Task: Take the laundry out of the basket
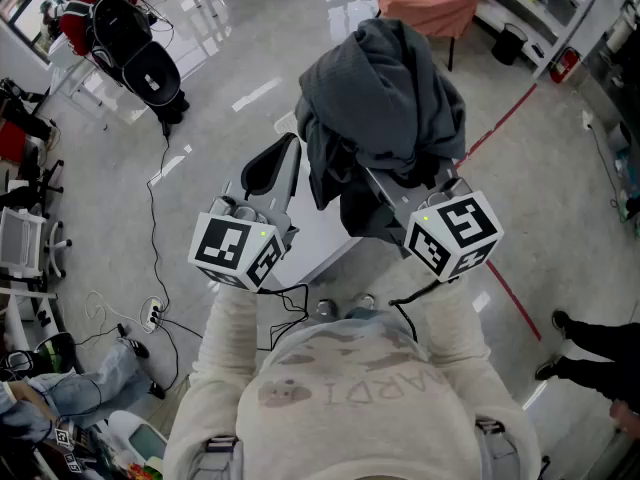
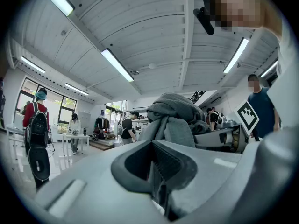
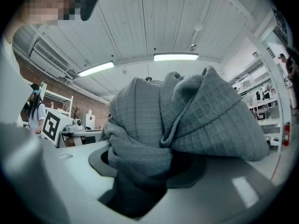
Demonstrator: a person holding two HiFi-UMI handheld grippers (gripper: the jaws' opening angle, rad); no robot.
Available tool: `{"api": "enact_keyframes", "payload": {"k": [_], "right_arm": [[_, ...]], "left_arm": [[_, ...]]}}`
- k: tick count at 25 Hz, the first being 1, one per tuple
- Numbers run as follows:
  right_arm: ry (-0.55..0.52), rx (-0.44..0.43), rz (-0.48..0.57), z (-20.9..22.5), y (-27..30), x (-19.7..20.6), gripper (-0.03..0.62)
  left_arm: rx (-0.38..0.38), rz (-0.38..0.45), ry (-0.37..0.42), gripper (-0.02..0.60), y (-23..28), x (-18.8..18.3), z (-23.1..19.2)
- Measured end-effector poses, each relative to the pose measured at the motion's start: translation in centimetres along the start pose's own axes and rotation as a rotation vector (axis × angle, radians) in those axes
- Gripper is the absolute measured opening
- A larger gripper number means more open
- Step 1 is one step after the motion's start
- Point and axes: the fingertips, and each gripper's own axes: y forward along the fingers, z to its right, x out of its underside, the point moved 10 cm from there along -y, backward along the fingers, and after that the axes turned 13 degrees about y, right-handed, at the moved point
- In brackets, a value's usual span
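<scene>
Black bag on the floor far left, left tongs clamped together, empty, angled upward beside the grey laundry bunched high, gripped in the raised right tongs, red floor line beyond.

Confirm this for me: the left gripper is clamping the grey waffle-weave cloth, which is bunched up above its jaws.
Wrong gripper. The right gripper is the one clamping the grey waffle-weave cloth, which is bunched up above its jaws, as the right gripper view shows. The left gripper has its jaws together on nothing.
</scene>
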Motion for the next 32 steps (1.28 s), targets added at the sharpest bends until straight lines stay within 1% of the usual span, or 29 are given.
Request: {"api": "enact_keyframes", "payload": {"k": [15, 21, 23, 26, 29, 32], "right_arm": [[-0.011, 0.011, 0.006, 0.2, -0.1, -0.2, 0.272], [0.005, 0.007, -0.005, -0.1, 0.0, -0.1, 0.281], [0.025, -0.007, -0.014, 0.2, -0.2, -0.1, 0.293], [0.070, -0.014, -0.031, 2.0, -1.1, -0.1, 0.299], [0.154, 0.029, -0.067, 4.4, -1.5, 1.1, 0.298], [0.229, 0.082, -0.143, 6.7, -0.5, 3.4, 0.295]], "left_arm": [[0.009, 0.002, 0.003, 0.009, 0.3, -0.2, -0.1], [-0.003, 0.003, -0.013, 0.009, 0.1, -0.1, -0.6], [-0.018, 0.005, -0.025, 0.009, 0.0, 0.0, -0.4], [-0.058, 0.006, -0.050, 0.009, 0.2, 0.0, 0.7], [-0.094, -0.010, -0.076, 0.009, -0.2, 0.7, 1.5], [-0.120, -0.050, -0.110, 0.009, -0.7, 2.0, 1.3]]}}
